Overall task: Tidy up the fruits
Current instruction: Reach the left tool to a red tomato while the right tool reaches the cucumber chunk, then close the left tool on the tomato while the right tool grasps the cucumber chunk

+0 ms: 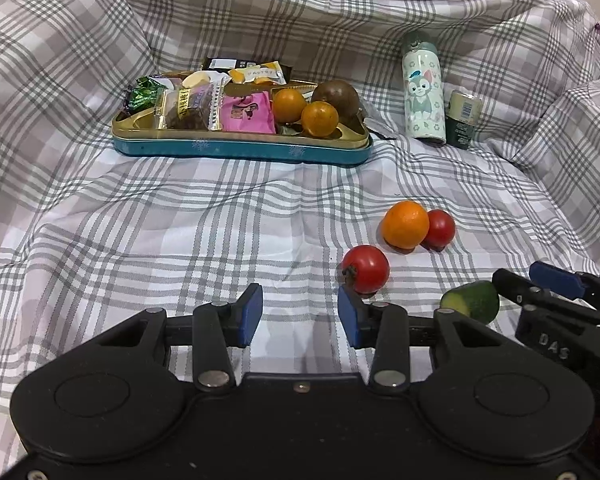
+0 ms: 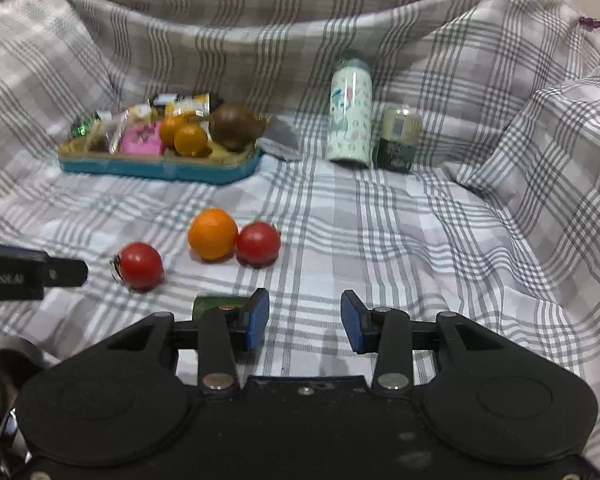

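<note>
Both tongs — left (image 1: pixel 300 316), right (image 2: pixel 305 322) — gape apart, holding nothing. Nearest tomato (image 1: pixel 366 269) sits just beyond the left pair's right finger — likely next for the tin (image 1: pixel 240 148).

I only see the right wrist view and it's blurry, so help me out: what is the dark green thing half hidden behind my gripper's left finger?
Observer: The left wrist view shows it whole. It is a short green cucumber chunk with a pale cut face, lying on the checked cloth beside the right gripper.
Operator: Is the left gripper holding anything?
Observer: No. The left gripper is open, with nothing between its blue pads.
Operator: What is closest to it?
Observer: The nearer round red tomato, just beyond its right pad.
</note>
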Tool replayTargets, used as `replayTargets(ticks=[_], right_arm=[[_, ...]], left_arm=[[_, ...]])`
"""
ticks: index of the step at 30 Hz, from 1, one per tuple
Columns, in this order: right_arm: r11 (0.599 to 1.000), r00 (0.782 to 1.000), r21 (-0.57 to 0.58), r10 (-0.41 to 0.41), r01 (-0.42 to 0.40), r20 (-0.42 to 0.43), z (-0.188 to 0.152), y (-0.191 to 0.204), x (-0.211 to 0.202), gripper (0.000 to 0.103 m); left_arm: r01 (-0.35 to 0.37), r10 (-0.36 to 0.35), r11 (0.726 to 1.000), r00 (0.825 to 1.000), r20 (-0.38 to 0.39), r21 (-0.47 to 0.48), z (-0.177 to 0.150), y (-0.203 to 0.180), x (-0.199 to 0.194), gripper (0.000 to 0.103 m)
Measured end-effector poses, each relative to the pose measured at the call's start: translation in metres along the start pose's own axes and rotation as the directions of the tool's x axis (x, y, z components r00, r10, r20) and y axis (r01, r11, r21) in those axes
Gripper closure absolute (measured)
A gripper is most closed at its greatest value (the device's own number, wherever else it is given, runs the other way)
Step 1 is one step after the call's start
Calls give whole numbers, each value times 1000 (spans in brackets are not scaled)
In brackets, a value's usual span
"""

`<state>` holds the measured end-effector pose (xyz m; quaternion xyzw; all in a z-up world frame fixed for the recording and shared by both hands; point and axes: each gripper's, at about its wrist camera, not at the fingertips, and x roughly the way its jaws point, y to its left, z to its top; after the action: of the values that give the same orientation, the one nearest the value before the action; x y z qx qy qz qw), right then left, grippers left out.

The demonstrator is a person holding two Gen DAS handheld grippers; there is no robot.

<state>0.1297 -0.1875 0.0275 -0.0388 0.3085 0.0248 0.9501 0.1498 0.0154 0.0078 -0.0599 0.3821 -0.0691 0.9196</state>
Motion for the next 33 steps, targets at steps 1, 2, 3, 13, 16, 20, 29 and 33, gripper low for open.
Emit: replayTargets(ticks=[1,2,3,13,16,20,29,33], right_arm=[[1000,1000,7,15,-15,16,0,0,-2,61],[999,999,9,32,-32,29,-1,0,-5,61],[999,998,13,52,-53,39,-1,1,-7,61],[996,994,52,75,-79,75,-2,1,-12,57],[994,994,63,79,-84,76,-2,-1,-11,57],[994,993,34,102,-104,59,-2,4,-8,57],[991,991,-10,131,-131,35,-5,16,-3,46],[988,987,12,152,-153,42,-5,12,-6,46]], left_arm=[[8,-8,1000,1000,4,-3,-1,1,0,54],[17,-17,1000,1000,8,-7,-2,1,1,54],[23,-23,1000,1000,13,-11,-3,2,1,54],[30,-27,997,999,37,-69,-8,13,5,54],[29,-27,997,999,35,-66,-9,12,5,54],[24,-23,998,999,32,-50,-11,9,6,54],[20,-18,999,999,36,-37,-12,7,6,54],[16,-15,999,999,31,-45,-12,9,8,54]])
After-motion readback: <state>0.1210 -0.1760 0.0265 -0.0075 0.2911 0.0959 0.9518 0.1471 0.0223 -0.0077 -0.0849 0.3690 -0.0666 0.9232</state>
